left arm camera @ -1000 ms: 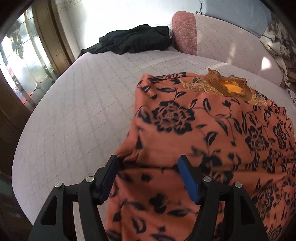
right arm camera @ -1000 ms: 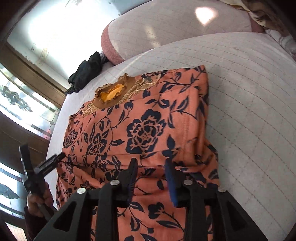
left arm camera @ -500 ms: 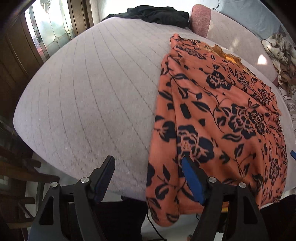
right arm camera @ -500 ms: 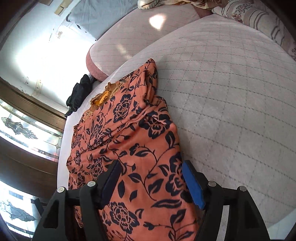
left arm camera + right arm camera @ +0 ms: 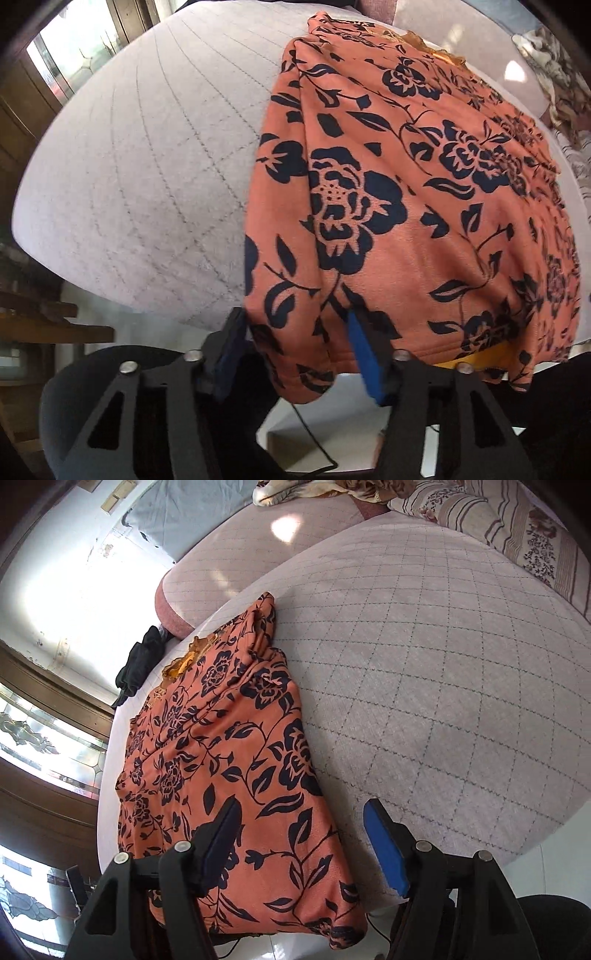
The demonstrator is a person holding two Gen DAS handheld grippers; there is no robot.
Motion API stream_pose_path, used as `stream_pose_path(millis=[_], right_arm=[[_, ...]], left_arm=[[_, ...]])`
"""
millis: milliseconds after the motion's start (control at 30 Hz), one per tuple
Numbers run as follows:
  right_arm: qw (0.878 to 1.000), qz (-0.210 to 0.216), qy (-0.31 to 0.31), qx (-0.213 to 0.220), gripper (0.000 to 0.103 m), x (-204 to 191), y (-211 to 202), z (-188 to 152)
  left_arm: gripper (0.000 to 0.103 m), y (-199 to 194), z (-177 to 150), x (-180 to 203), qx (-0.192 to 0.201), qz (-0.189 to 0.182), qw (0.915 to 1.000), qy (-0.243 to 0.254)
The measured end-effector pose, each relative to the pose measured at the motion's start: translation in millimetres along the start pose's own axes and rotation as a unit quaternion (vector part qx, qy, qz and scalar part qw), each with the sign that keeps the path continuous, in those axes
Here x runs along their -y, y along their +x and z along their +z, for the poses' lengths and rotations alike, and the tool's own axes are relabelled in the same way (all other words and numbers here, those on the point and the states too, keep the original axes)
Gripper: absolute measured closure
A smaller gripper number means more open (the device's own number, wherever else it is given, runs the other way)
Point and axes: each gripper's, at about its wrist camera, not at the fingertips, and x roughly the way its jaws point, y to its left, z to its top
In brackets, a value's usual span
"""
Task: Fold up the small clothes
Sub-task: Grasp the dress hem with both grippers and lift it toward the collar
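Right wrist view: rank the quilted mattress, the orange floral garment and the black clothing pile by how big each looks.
1. Quilted mattress, largest.
2. Orange floral garment.
3. Black clothing pile, smallest, though it lies farthest from the camera, so its real size is unsure.

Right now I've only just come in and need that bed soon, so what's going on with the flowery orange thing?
A person is folding an orange garment with a dark floral print that lies on a pale quilted bed cover, its bottom hem hanging over the near edge. The left gripper has just been closing around a corner of that hem, which sits between its jaws. The right gripper is open over the hem's other side, gripping nothing. A black garment lies bunched at the far end.
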Motion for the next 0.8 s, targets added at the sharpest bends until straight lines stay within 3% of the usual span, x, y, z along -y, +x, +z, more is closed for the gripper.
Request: stream_pose_path(millis=[33,67,100,200,267,367,467,633,733,767,800], right_arm=[[1.0,0.001,0.002,-0.001,0.031,1.4,-0.4,0.2],[1.0,0.004,0.005,-0.003,0.031,2.9,-1.0,0.3],[1.0,0.007,0.009,-0.004,0.031,4.3,-1.8,0.3],[1.0,0.014,0.024,-0.011,0.031,9.5,-3.3,-0.3],[0.999,0.015,0.031,-0.021,0.031,11.4,-3.3,-1.8],[0.998,-0.002,0.031,-0.047,0.031,12.7,-0.7,-6.9],[0.997,-0.005,0.028,-0.075,0.031,12.1,4.8,-16.5],[0.991,-0.045,0.023,-0.126,0.031,9.6,26.2,-38.6],[0.987,-0.042,0.036,-0.152,0.031,10.1,38.3,-51.0],[0.986,-0.048,0.033,-0.157,0.031,8.7,41.9,-54.4],[0.986,-0.057,0.027,-0.156,0.031,6.2,44.1,-56.8]], left_arm=[[0.065,-1.9,0.3,-0.8,0.003,-0.005,1.0,-0.005],[0.083,-3.4,1.9,-1.3,0.009,-0.005,0.9999,-0.001],[0.094,-7.6,3.1,-3.0,0.012,-0.006,0.9999,0.007],[0.095,-22.8,14.1,-7.4,0.031,-0.019,0.9993,0.01],[0.095,-38.1,22.3,-9.8,0.058,-0.01,0.998,0.024],[0.095,-54.8,30.9,-22.7,0.068,-0.013,0.9974,0.023],[0.095,-46.7,29.2,-30.9,0.029,-0.029,0.9988,0.025],[0.09,-31.7,22.9,-29.8,0.001,-0.01,0.9998,0.02],[0.054,-33.9,26.4,-40.3,-0.003,-0.003,1.0,0.001],[0.033,-34.3,28.4,-43.1,-0.002,-0.01,0.9999,-0.007],[0.023,-34.7,29.6,-44.6,-0.001,-0.015,0.9998,-0.013]])
